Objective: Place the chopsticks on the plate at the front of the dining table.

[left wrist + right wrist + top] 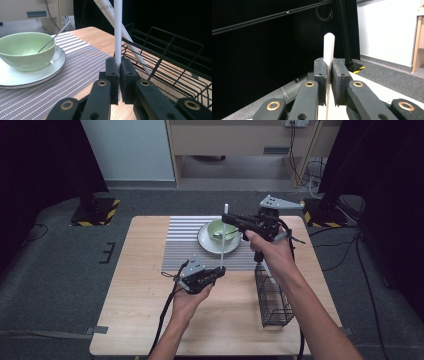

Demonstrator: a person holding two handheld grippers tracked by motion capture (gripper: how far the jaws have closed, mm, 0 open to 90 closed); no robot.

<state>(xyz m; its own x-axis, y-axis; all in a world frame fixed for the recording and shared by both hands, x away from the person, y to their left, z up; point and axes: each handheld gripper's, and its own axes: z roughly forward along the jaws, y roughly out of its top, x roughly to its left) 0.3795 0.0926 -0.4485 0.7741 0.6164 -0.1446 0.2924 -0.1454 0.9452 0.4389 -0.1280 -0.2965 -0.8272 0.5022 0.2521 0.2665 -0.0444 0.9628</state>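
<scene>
Chopstick (223, 234) is pinched at both ends: left gripper (220, 270) clamps its lower end, right gripper (227, 217) clamps it near the top, so it stands almost upright over the striped mat, just beside the green bowl (222, 229). From the left gripper view I see a second white stick (130, 37) leaning in the wire basket (272, 297), which sits on the table to the right of the bowl. My read: I hand off cleanly by loosening one gripper only once the other's grip is square, keeping the stick vertical and clear of the bowl.

White stick (223, 232), green bowl (221, 230) — striped mat (182, 242)
</scene>
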